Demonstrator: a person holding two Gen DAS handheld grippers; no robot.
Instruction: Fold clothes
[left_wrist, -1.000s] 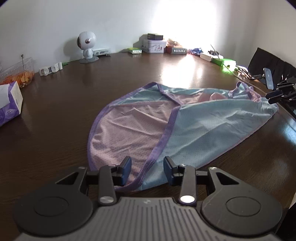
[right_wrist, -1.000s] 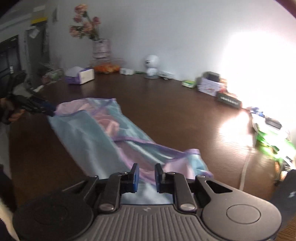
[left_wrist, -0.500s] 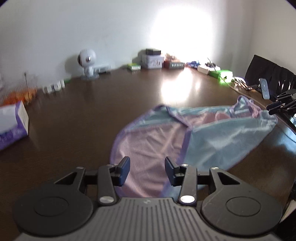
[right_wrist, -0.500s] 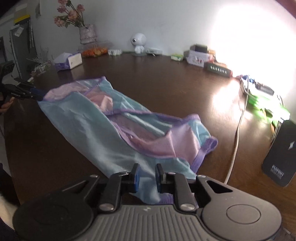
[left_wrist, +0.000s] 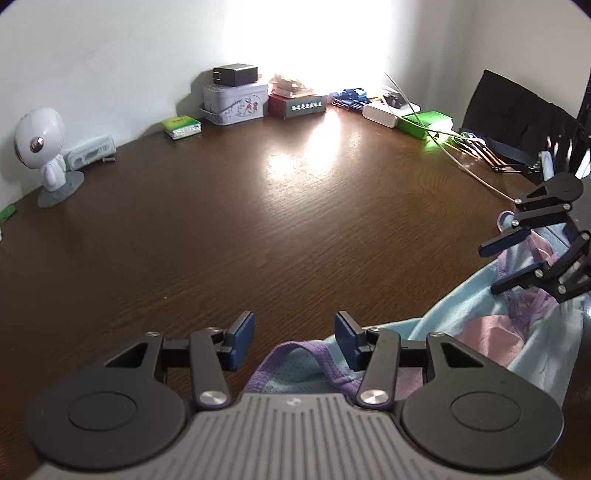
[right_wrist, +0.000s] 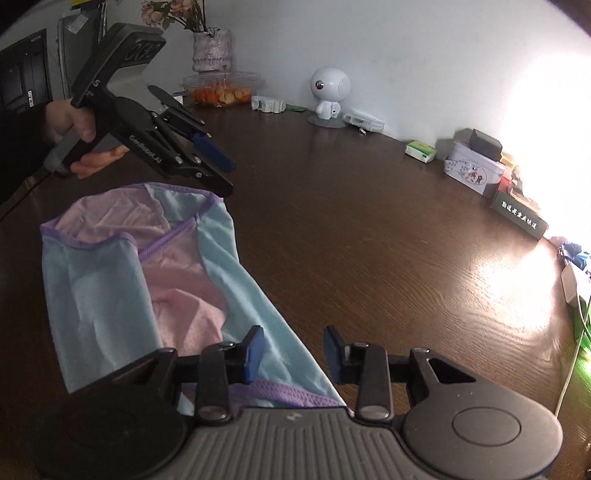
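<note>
Regripping next: both grippers open, left gripper (left_wrist: 294, 341) and right gripper (right_wrist: 293, 354), right jaws just widened, nothing pinched. Lower each onto the garment (right_wrist: 110, 295) purple hem, pinch one layer, lift evenly.

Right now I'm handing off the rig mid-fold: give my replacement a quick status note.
Left gripper: open, nothing pinched, above the garment's purple-trimmed end.
Right gripper: its jaws have just been opening; nothing between them, the cloth lies below.
Garment: blue and pink, lying folded lengthwise on the brown table.
Done: one lengthwise fold.
Left: probably regrip and fold the ends together.
</note>
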